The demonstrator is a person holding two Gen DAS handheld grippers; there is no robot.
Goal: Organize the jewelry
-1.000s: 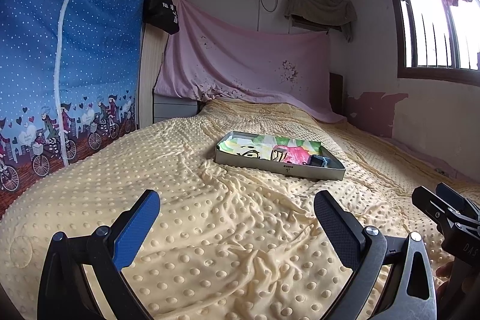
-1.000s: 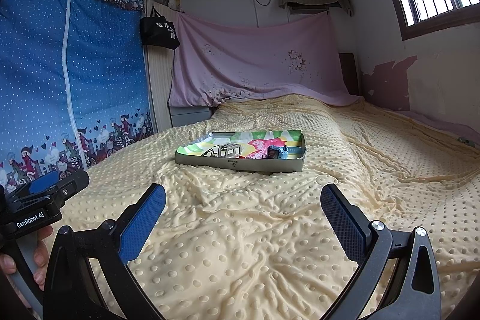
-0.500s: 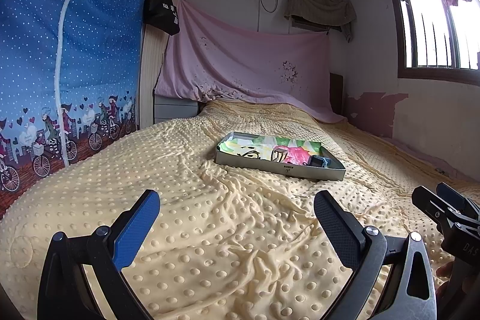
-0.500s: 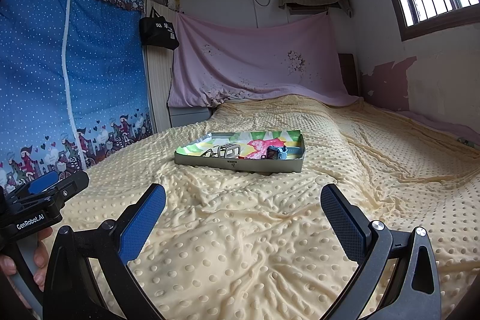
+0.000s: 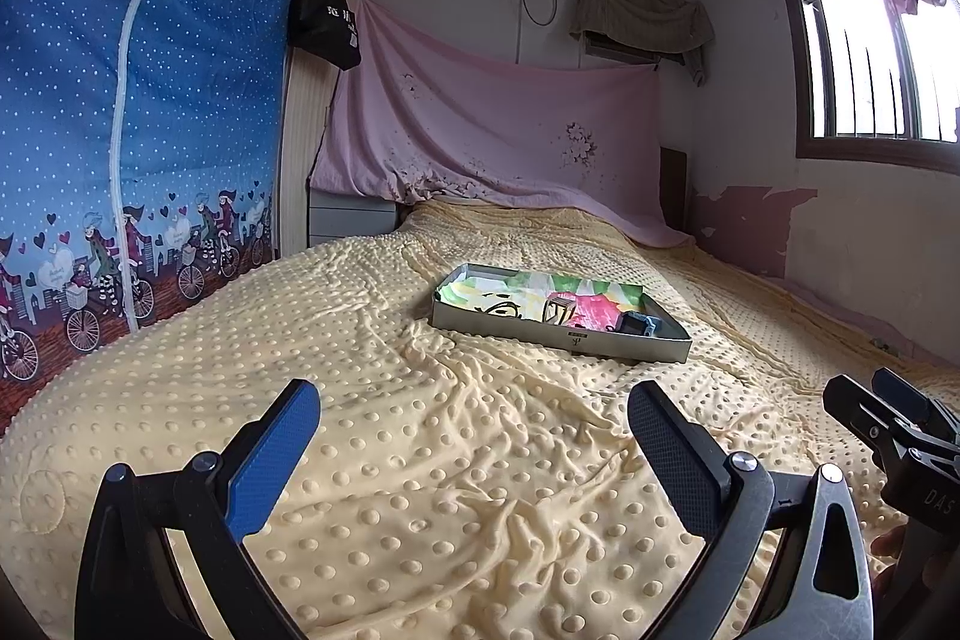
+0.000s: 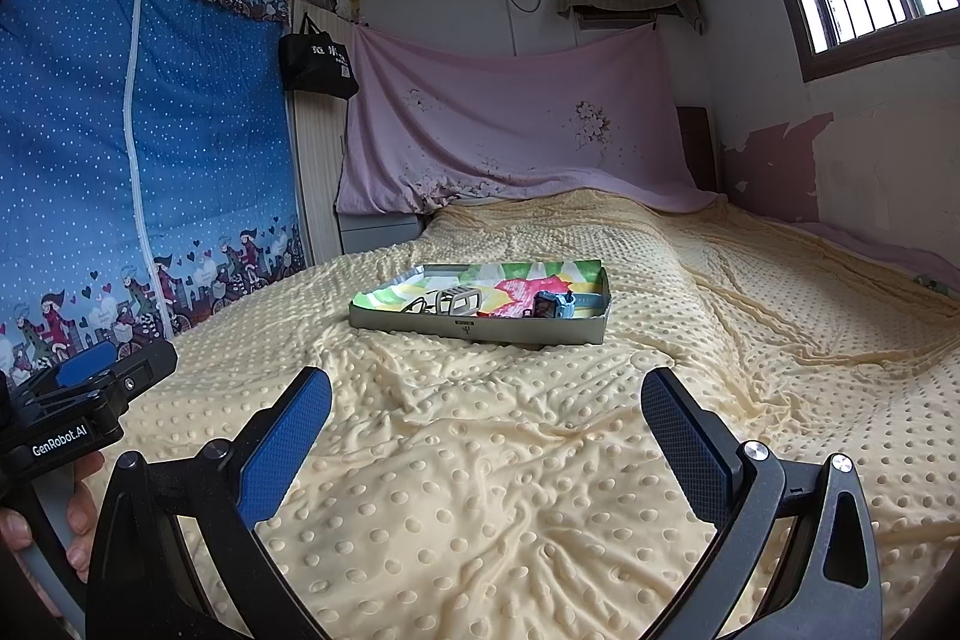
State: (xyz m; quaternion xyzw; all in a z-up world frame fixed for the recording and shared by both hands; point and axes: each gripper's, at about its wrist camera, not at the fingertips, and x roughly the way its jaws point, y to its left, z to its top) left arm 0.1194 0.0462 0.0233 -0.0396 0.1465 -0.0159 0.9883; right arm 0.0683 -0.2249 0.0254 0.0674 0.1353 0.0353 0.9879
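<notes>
1. A shallow grey tray [image 5: 561, 337] lies on the bed [image 5: 420, 460], on a yellow dotted blanket [image 6: 510, 460], about mid-bed and well ahead of both grippers.
2. The tray is lined with colourful printed paper [image 6: 480, 283].
3. Inside it, a blue watch [image 6: 552, 305] sits towards the right end; in the left wrist view it shows as a dark blue lump [image 5: 639, 323] near the tray's right front corner.
4. A pale metal link bracelet [image 6: 459, 301] stands near the middle of the tray, just left of the watch, with a thin dark loop beside it that is too small to identify.
5. The left gripper [image 5: 474, 436] hovers low over the blanket with its jaws spread wide and nothing between them. The tray lies beyond the jaws, slightly right of their centre line.
6. The right gripper [image 6: 486, 424] also hangs above the blanket, jaws wide apart and empty. The tray lies straight ahead, centred in the gap but well apart from the tips.
7. The right wrist view catches the left gripper's body at the left edge, held by a hand [image 6: 78, 520].
8. Behind the bed a pink sheet [image 5: 492, 130] drapes the wall, and a blue dotted wardrobe [image 5: 120, 100] stands to the left.
</notes>
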